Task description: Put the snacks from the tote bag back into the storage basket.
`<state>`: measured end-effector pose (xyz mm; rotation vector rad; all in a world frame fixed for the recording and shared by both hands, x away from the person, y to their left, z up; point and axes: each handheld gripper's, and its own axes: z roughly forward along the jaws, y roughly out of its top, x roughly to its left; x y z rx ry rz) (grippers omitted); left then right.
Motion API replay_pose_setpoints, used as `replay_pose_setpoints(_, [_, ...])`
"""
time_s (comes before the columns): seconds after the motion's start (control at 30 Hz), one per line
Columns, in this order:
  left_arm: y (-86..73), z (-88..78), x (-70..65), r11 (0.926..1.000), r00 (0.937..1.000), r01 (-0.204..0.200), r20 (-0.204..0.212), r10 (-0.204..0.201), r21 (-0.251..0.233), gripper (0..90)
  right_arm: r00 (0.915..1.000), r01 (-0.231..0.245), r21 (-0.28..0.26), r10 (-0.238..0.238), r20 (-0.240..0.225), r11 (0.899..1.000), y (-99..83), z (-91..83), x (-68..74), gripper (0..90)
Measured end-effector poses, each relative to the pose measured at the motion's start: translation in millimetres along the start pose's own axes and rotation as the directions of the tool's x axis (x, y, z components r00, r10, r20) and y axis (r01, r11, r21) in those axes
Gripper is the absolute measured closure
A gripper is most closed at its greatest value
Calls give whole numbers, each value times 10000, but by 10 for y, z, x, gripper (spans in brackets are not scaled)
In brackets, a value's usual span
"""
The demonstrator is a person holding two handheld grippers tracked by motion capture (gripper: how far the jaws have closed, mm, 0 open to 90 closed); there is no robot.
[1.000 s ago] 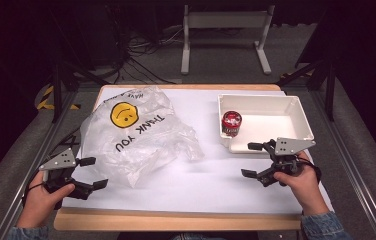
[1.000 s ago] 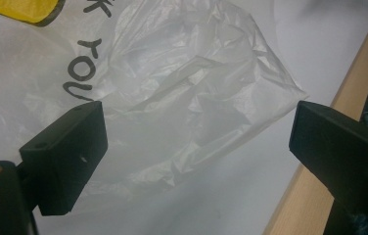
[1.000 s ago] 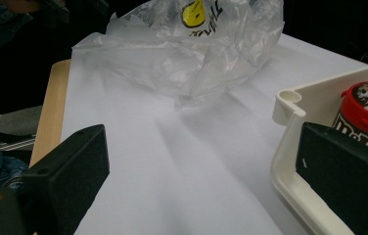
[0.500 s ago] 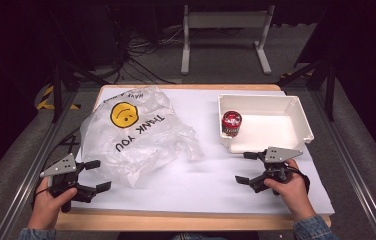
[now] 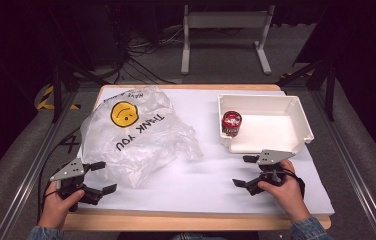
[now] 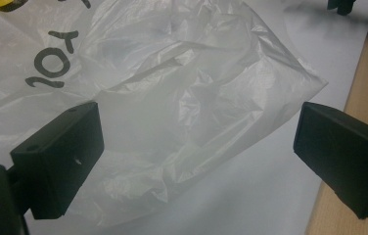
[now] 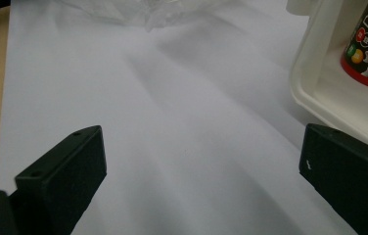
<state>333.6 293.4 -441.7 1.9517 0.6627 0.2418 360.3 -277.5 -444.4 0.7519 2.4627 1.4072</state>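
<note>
both hands come in low. the left gripper [image 5: 97, 177] and the right gripper [image 5: 244, 171] have fingers spread wide, holding nothing.

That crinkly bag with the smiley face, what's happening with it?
A person holds a gripper in each hand. The left gripper, wide open, sits by the near edge of the plastic bag without gripping it. The right gripper, open too, rests near the white tray, where a red candy tub stands.

Crinkly translucent plastic bag [image 5: 141, 135], glossy white plastic tray [image 5: 303, 125], matt white paper sheet [image 5: 201, 175], wooden table edge [image 5: 196, 222] looked smooth.
</note>
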Motion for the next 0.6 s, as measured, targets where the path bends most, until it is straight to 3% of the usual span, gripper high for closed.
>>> replay_pose_setpoints(0.07, [-5,7,4,10000,10000,24,-33,-24,40,51,10000,12,58,-12,8,10000,2,6,0,29])
replay_pose_setpoints(0.23, [-1,43,-18,9986,9978,133,-650,-100,519,47,9988,203,522,-226,440,9984,16,33,42,33])
replay_pose_setpoints(0.27, [3,50,-21,9981,9975,123,-705,-80,607,47,9984,-429,1505,369,424,9877,-6,18,72,23])
replay_pose_setpoints(0.37, [10,72,-21,9972,9969,80,-791,-21,742,46,9981,-594,1478,561,264,9872,-19,9,71,28])
replay_pose_setpoints(0.6, [15,101,-32,9976,9942,89,-1073,-14,691,43,9946,-800,1176,715,748,9898,-21,-123,7,26])
